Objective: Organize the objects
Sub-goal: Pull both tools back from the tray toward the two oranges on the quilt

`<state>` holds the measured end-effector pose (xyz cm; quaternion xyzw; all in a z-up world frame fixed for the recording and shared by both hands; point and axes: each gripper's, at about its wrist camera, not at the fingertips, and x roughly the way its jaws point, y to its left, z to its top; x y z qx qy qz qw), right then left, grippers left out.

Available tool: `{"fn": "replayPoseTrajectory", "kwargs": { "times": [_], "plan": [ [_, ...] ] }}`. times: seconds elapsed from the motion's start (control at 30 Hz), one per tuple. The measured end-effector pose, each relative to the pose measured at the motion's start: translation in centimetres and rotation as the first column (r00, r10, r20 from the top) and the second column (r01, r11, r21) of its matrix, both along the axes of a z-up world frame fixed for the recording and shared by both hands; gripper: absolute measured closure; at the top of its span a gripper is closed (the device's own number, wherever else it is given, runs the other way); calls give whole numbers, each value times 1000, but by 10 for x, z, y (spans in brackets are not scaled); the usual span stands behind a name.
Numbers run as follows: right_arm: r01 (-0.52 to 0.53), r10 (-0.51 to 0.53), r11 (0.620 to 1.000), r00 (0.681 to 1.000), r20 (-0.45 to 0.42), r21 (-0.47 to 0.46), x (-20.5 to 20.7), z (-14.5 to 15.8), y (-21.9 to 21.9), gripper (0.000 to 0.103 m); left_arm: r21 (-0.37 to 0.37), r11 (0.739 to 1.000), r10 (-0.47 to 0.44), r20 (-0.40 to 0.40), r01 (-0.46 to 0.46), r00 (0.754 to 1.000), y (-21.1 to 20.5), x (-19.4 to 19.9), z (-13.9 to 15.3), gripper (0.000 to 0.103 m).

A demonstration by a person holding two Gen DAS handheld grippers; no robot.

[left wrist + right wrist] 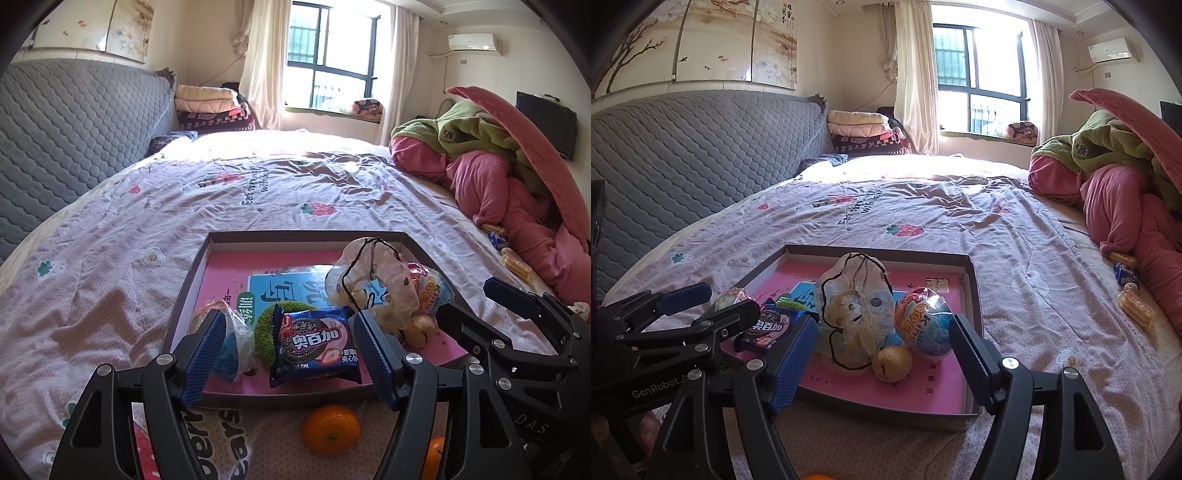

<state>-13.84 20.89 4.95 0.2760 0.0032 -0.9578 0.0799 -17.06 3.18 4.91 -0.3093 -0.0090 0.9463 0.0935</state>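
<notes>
A shallow cardboard tray (192, 273) with a pink lining sits on a bed, near the foot end closest to the cameras. Inside it, at the near edge, lies a dark blue cookie packet (314, 343) with a picture of a sandwich cookie. Behind the packet is a fuzzy green ring (266, 325), and to the left a small wrapped snack (236, 328) in clear plastic. To the right stands a crumpled clear plastic bag (855, 310) edged with a black cord, a gold ball (892, 363) resting in front of it, and a large foil-wrapped egg (923, 323) just beside it.

The left gripper (290, 354) hovers over the tray's near edge, its blue-padded fingers spread apart on either side of the cookie packet, holding nothing. The right gripper (882, 356) is just beside it, fingers likewise wide apart and empty, framing the bag, ball and egg.

Outside the tray, on the patterned bedspread (258, 192), an orange (330, 428) lies just in front of the near wall. A few wrapped snacks (1134, 306) lie well apart to the right, beside a heap of pink and green blankets (1115, 177).
</notes>
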Motion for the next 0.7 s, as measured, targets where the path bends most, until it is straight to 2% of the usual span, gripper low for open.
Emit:
{"fn": "replayPoseTrajectory", "kwargs": {
  "times": [0.43, 0.57, 0.7],
  "plan": [
    [-14, 13, 1000, 1000, -15, -15, 5, 3, 1, 23, -17, 1000, -2, -26, 1, 1000, -8, 10, 5, 27],
    [-18, 18, 999, 1000, -13, -35, 8, 5, 4, 18, -4, 1000, -6, -17, 5, 1000, -12, 13, 5, 27],
    [-24, 23, 999, 1000, -11, -40, 12, 7, 5, 17, -3, 1000, -12, -13, 12, 1000, -14, 17, 6, 26]
  ]
}}
